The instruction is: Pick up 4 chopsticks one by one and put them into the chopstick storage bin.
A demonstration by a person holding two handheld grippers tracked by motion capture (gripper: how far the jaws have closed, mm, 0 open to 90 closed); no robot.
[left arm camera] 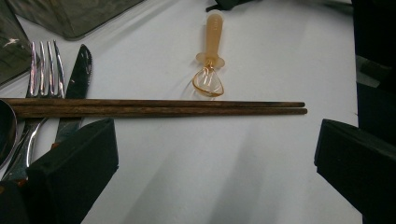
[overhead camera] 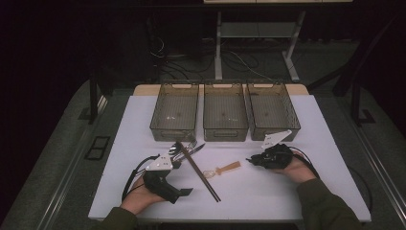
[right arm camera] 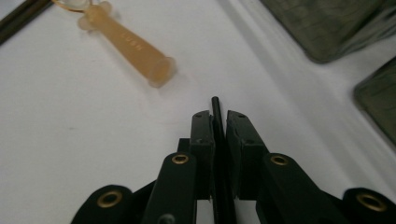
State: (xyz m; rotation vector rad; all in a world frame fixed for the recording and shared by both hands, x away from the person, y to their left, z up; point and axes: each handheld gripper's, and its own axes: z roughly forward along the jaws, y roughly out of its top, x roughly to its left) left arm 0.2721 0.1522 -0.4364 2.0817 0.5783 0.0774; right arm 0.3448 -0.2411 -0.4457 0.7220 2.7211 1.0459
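A white table (overhead camera: 287, 191) is seen from above, with three empty mesh bins (overhead camera: 225, 117) set side by side along its far edge. Near the middle, just right of the chopsticks (overhead camera: 203, 173), a small orange-handled whisk (overhead camera: 221, 170) is laid flat, its handle pointed right toward the right gripper (overhead camera: 252, 160). In the right gripper view the jaws are seen pressed almost together, with a thin black strip between them whose nature cannot be told; nothing else is pinched, and the whisk's handle (right arm camera: 135, 49) is found a little ahead and to the left, apart from the tips. The left gripper (overhead camera: 184, 192) is rested at the near left, its jaws spread wide and empty, with the chopsticks (left arm camera: 154, 108) lying across beyond them, over a fork (left arm camera: 42, 79) and knife (left arm camera: 77, 88), with a spoon (overhead camera: 174, 148) beside
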